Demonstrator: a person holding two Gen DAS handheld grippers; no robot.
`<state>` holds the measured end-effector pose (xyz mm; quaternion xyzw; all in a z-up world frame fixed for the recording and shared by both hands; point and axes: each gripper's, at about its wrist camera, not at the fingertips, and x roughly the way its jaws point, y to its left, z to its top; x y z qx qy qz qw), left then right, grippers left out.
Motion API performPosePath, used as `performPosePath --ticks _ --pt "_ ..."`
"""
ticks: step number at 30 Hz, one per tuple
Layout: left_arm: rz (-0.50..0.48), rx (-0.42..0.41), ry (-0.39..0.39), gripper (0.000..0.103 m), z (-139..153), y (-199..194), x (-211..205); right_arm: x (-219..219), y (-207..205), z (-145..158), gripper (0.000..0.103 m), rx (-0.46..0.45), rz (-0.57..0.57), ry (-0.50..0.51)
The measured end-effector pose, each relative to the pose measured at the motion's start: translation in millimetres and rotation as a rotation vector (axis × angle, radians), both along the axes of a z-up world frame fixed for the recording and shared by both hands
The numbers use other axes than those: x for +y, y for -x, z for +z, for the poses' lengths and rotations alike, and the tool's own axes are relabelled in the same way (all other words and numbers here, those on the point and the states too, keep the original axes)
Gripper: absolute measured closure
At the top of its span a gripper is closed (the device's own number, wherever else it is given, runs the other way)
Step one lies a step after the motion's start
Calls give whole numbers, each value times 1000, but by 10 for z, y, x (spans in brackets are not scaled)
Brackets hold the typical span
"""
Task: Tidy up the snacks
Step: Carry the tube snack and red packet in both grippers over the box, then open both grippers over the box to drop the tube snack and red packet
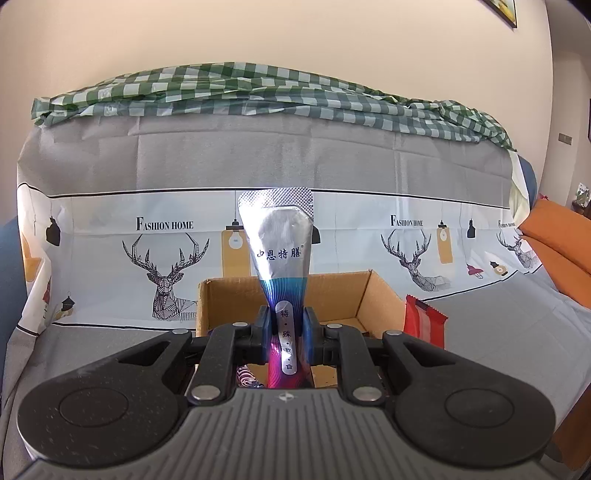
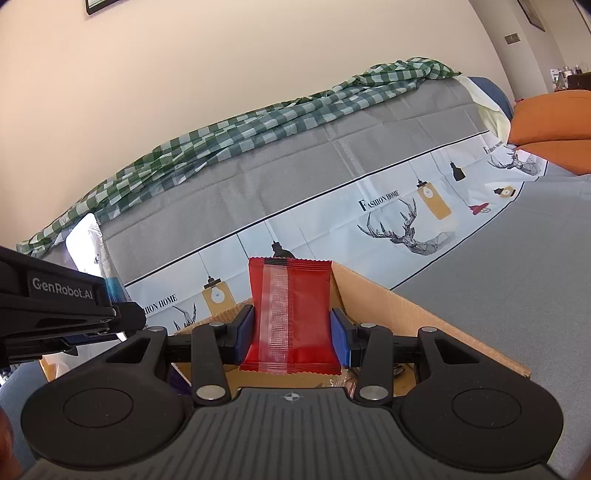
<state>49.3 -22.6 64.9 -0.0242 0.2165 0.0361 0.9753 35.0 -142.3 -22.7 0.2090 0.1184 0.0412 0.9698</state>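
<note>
A sofa (image 1: 258, 155) filled the view, draped in a grey cover (image 1: 480, 332) with a white band (image 1: 110, 236) printed with deer, lamps and "FASHION HOME". A green checked cloth (image 1: 258, 88) lay bunched along the backrest top. Orange cushions (image 1: 554, 236) sat at the right end. Behind stood a plain cream wall (image 1: 258, 33) — a dark picture frame (image 1: 504, 11) hung at its upper right. Light was bright and even.

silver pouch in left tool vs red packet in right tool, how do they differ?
The silver pouch is shiny foil with Chinese print and a rainbow-coloured base; the red packet is plain red with a clear centre seam. The pouch is tall and flares upward; the packet is squat, rectangular. Both stand upright, clamped, above the cardboard box.
</note>
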Motion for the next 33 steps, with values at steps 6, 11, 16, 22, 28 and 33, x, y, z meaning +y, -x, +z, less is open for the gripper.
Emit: performPosePath --ticks 6,11,16,22,28,33 --pt "-7 -3 -3 85 18 -2 -23 1 20 -3 58 -2 -1 -1" --pt "-12 -7 -4 85 30 17 -28 3 27 1 58 -6 -5 0" --pt "-16 -9 -8 85 36 24 -25 -13 38 19 58 -21 -17 -4" --pt "-17 -9 -8 85 40 27 -27 -19 51 18 58 -30 -21 -7" --pt "-19 -10 -8 85 48 33 -31 -15 58 17 58 -31 -22 -5" --pt "-19 -11 -8 85 54 40 -32 -22 66 26 58 -34 -22 -5"
